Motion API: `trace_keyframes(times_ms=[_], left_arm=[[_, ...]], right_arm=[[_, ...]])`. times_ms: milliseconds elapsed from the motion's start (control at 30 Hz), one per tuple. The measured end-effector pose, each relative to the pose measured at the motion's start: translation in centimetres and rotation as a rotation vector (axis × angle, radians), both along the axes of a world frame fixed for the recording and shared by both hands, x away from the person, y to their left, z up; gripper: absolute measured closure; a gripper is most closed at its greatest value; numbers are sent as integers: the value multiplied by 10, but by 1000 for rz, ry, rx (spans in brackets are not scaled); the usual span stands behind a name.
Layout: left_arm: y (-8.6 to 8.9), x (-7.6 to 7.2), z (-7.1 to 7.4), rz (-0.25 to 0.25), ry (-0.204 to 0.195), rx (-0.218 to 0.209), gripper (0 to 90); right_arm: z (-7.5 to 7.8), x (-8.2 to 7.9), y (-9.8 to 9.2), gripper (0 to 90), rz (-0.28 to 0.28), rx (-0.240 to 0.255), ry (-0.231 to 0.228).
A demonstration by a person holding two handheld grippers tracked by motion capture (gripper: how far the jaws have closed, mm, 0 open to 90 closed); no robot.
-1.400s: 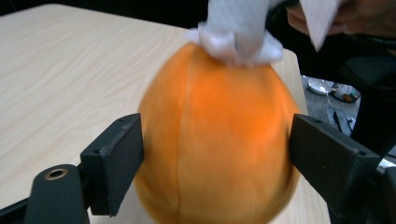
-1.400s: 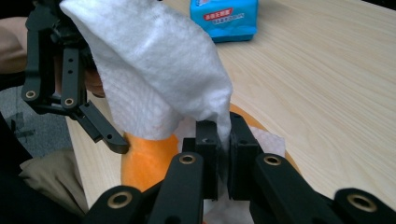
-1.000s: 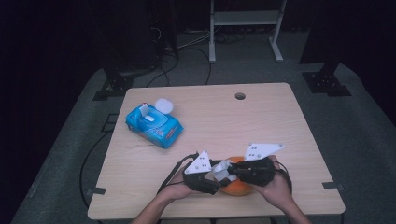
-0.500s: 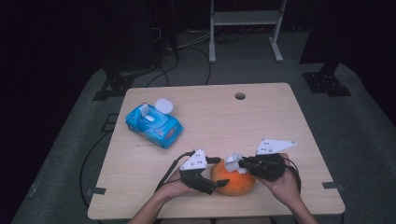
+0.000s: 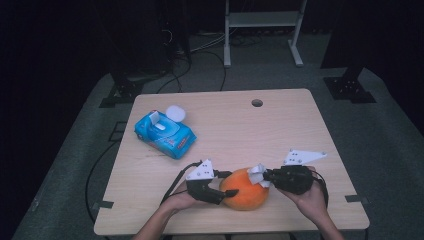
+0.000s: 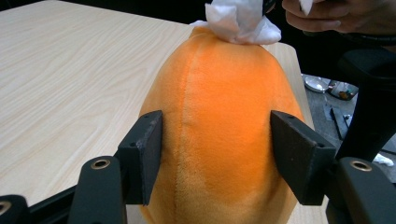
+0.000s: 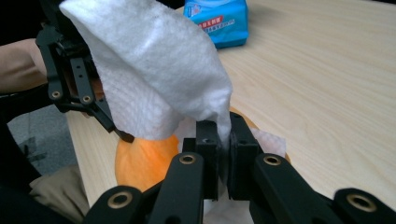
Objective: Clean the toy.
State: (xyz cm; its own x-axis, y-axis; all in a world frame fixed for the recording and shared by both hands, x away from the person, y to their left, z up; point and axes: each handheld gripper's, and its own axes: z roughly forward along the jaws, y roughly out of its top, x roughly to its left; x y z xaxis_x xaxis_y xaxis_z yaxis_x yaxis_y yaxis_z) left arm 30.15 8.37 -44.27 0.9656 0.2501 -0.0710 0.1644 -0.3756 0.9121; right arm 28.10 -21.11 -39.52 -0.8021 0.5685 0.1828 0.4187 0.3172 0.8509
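Orange plush toy (image 6: pixel 219 126) between the left tool's (image 6: pixel 219 158) pads, white tissue (image 6: pixel 240 21) at its far end

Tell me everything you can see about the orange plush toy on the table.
The orange plush toy is a rounded, fuzzy shape with a seam along its length. It lies on the wooden table near the front edge. The left gripper has its jaws on either side of it. A white wipe, pinched in the right gripper, rests against its far end.

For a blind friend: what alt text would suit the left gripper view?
Two black jaws flank an orange plush toy on a pale wooden table, pads at its sides. A crumpled white wipe rests on its far end, below a hand.
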Motion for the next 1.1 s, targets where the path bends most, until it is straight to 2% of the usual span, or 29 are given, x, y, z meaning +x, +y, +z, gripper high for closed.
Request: trace_keyframes(times_ms=[100, 167, 233, 400, 500, 633, 733, 833, 900, 1067, 1100], left_arm=[[4, 2, -1, 5, 6, 4, 368], [8, 3, -3, 8, 19, 3, 369], [11, 5, -4, 12, 28, -2, 373], [11, 7, -5, 12, 41, -8, 373], [9, 8, -7, 19, 41, -9, 373], [13, 9, -7, 26, 43, -3, 372], [14, 10, -7, 26, 50, -12, 372], [10, 9, -7, 16, 63, -16, 375], [8, 7, -7, 10, 51, -11, 377], [4, 1, -5, -25, 23, 2, 378], [4, 0, -4, -25, 19, 7, 378]], right_arm=[[5, -4, 7, 847, 27, 7, -28], [5, -6, 11, 847, 41, -8, -37], [2, -5, 9, 846, 36, -8, -32], [-10, -2, -12, 846, -3, 6, 28], [-9, -3, -15, 845, -11, 24, 30], [-5, -4, -6, 846, 18, 23, 11], [-9, -3, -8, 845, 16, 5, 21], [-15, 0, -16, 843, -46, -56, 24], [-14, 1, -20, 844, -55, -26, 33], [0, -1, -11, 844, -18, 40, -7], [0, 0, -9, 844, -14, 36, -10]])
